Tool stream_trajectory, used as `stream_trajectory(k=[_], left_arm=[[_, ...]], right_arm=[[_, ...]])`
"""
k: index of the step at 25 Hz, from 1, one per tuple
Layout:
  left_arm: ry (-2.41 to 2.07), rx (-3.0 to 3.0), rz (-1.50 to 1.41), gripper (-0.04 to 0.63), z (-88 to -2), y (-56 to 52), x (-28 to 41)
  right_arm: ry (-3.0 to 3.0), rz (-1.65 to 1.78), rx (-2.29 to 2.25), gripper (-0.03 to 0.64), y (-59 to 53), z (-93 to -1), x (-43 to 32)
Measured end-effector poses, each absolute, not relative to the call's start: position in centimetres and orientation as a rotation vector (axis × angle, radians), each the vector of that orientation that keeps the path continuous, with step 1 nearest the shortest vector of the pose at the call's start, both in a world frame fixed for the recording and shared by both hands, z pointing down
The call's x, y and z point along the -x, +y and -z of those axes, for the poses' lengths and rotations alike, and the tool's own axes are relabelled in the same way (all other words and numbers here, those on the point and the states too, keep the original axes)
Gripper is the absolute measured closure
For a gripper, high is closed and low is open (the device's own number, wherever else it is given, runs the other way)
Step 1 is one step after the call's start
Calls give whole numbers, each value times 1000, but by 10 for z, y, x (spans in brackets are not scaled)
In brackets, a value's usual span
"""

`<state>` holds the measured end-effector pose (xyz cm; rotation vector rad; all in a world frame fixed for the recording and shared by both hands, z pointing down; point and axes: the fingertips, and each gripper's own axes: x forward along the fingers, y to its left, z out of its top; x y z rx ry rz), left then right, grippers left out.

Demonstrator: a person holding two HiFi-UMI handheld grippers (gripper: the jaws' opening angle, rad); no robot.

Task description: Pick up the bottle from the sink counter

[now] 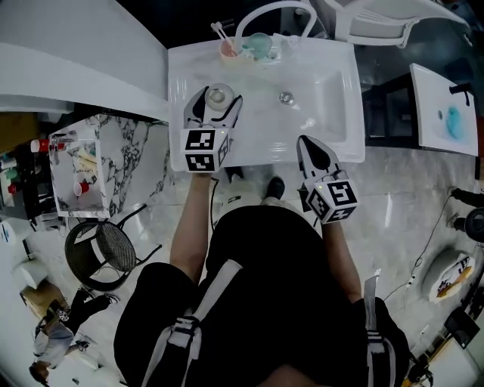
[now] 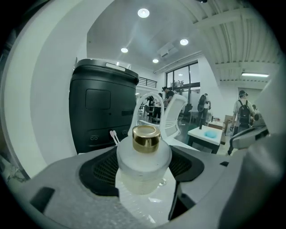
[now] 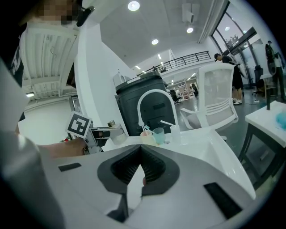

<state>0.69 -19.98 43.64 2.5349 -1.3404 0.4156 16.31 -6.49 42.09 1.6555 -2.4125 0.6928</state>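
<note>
**Jaws of the left gripper (image 1: 218, 98) closed on the bottle (image 1: 219, 95) at the sink**

Jaws of the left gripper press on either side of the bottle's frosted body, as the left gripper view shows; the gold cap (image 2: 145, 137) stands upright above the pads. From the head view the bottle sits over the left part of the white sink counter (image 1: 344, 140), left of the drain (image 1: 286, 97); whether its base touches the counter I cannot tell. The right gripper (image 1: 308, 145) hangs at the counter's front edge, well apart from the bottle; its jaws are closed tip to tip with nothing between them. At the back of the counter a pink cup (image 1: 229, 50) and a teal cup (image 1: 259, 44) stand side by side under the arched faucet (image 1: 266, 10); a black bin (image 2: 103, 109) stands behind the sink.
</note>
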Motion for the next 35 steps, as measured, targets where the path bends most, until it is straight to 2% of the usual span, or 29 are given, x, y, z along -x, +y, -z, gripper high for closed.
stream_trajectory(k=[15,25,35], left_arm=[[-1299,-2585,-361,252,-397,-78,-67],[-1302,-2594,-310,252,-374,-35,-71],[-1259,-2632,-308,252,-352,-6,-63]], right_arm=[[-2482,-604,-1627,612,1,-408,-211],[-2527,-522,-1597,612,9,-393,-217],[-2597,-431,-1544,612,11,-361,-188]])
